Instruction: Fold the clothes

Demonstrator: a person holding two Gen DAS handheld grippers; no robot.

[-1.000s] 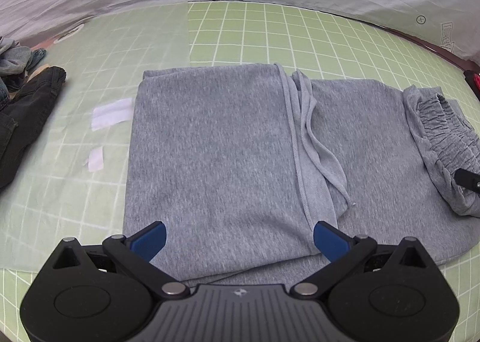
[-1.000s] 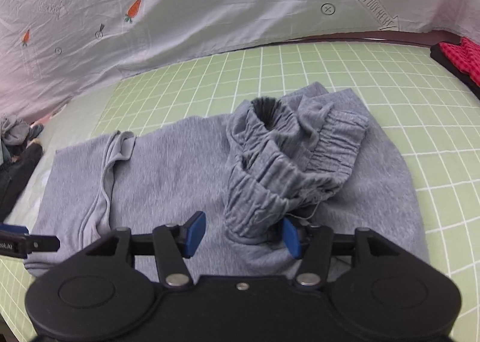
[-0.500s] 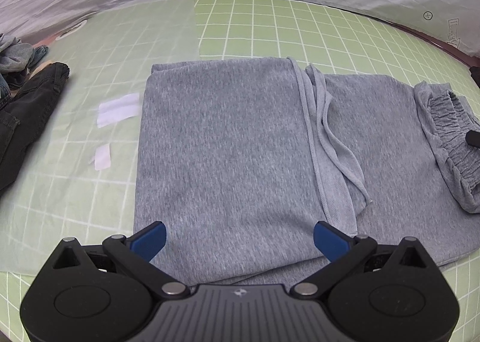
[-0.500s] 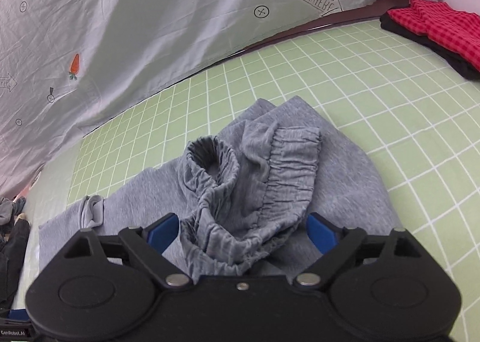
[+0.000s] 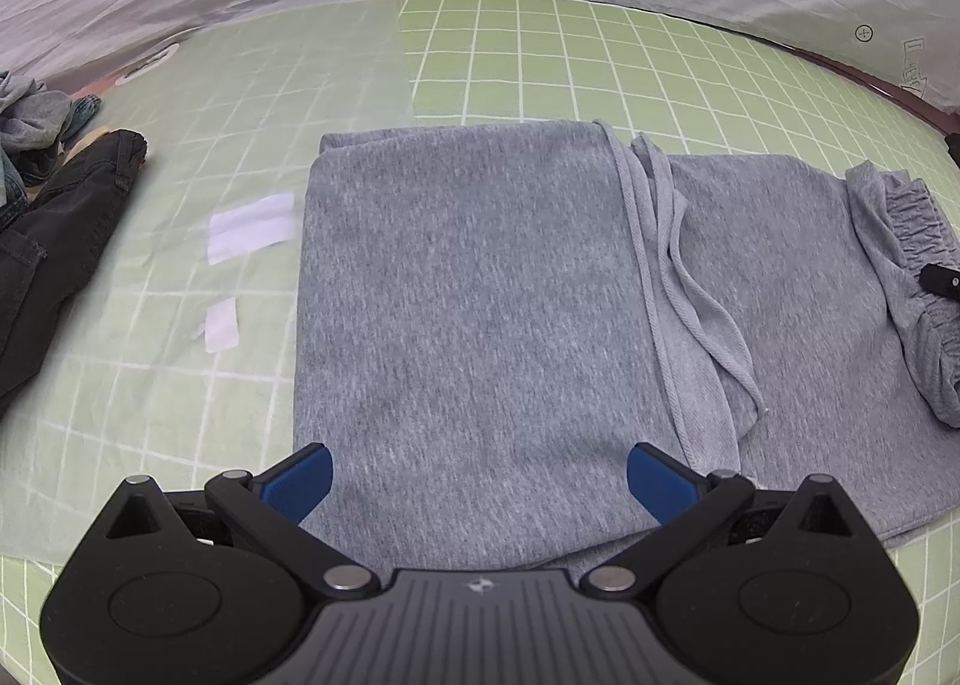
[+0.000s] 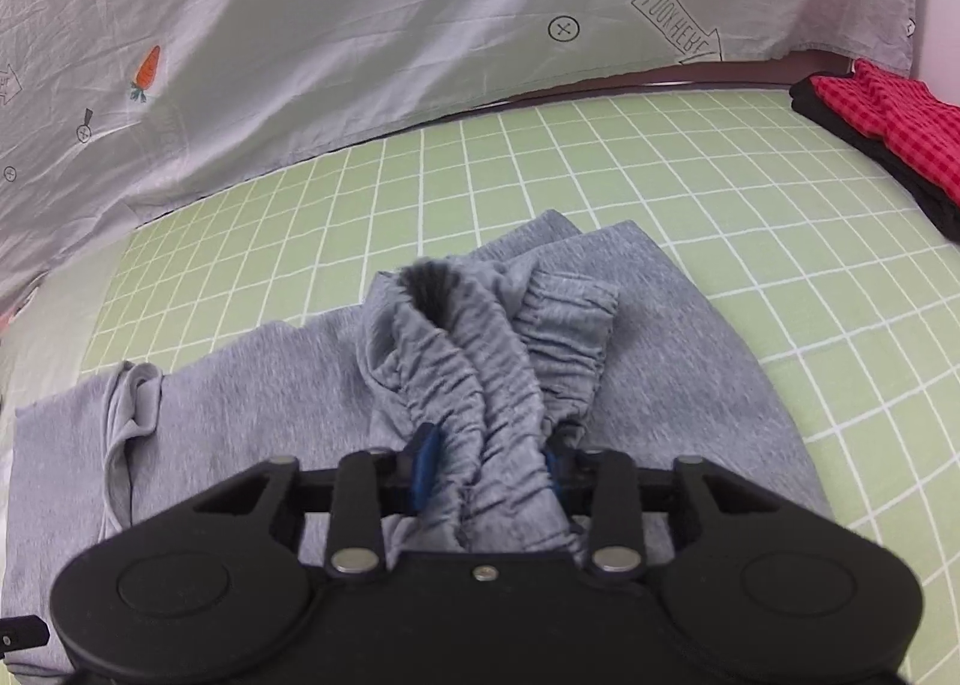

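Since the earlier frames, the right claw (image 6: 486,466) had just been closing, and it clenched the bunched elastic cuffs (image 6: 510,361) between its pads. Grey sweatpants (image 5: 480,313) lay folded on the green grid table (image 5: 540,54), long axis running left to right. The left claw (image 5: 480,475) hung released above their near edge. The right claw's fingertips were buried in cloth.

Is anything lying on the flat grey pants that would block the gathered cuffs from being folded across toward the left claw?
Nothing visible does. The right claw, its jaws just closed, pinches the elastic cuffs. Between them and the open left claw, the grey pants lie flat, with only their own drawstring on top.
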